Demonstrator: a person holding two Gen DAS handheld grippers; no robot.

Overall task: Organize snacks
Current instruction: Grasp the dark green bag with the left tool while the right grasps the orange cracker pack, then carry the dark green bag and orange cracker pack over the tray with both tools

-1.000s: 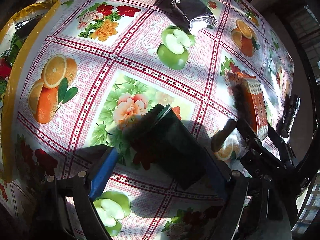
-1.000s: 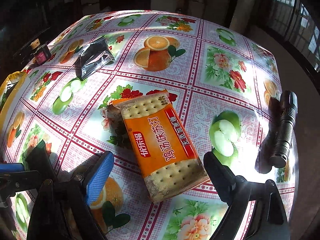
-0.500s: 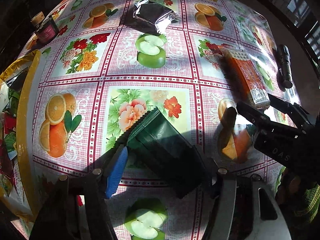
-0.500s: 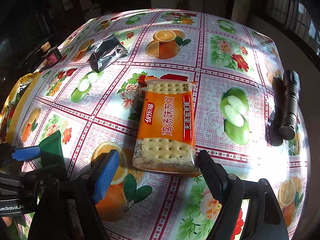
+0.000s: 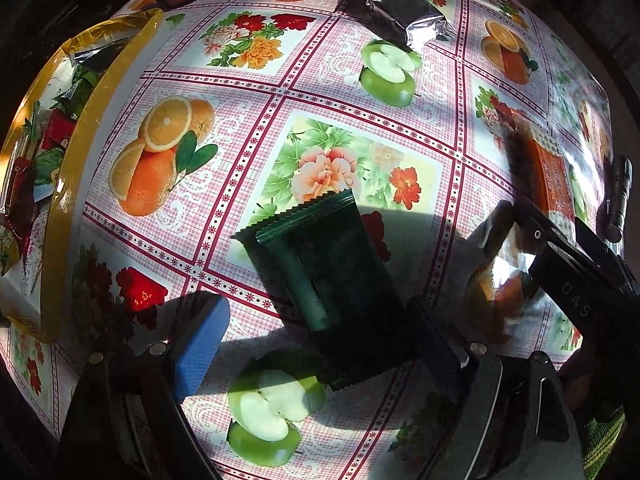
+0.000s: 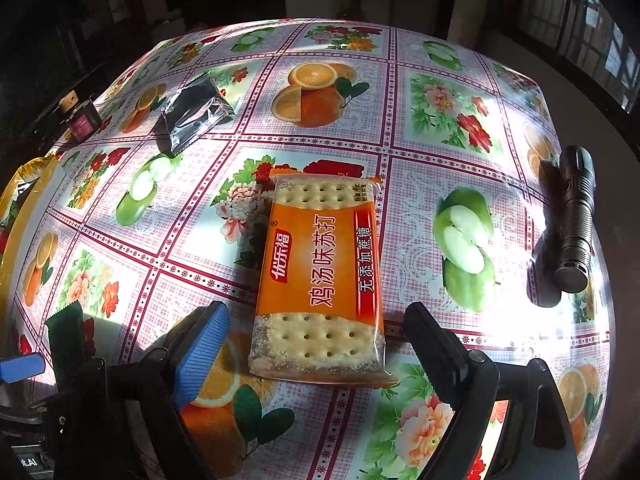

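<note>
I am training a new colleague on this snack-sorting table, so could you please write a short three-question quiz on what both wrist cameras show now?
1. True or false: the dark green packet lies flat on the tablecloth between the left gripper's open jaws.
2. Which item lies between the right gripper's open jaws? A) orange cracker pack B) silver foil packet C) black flashlight
3. Fill in: already sorted snacks lie in the ______ tray at the table's left edge.

Key: 1 true; 2 A; 3 yellow.
</note>
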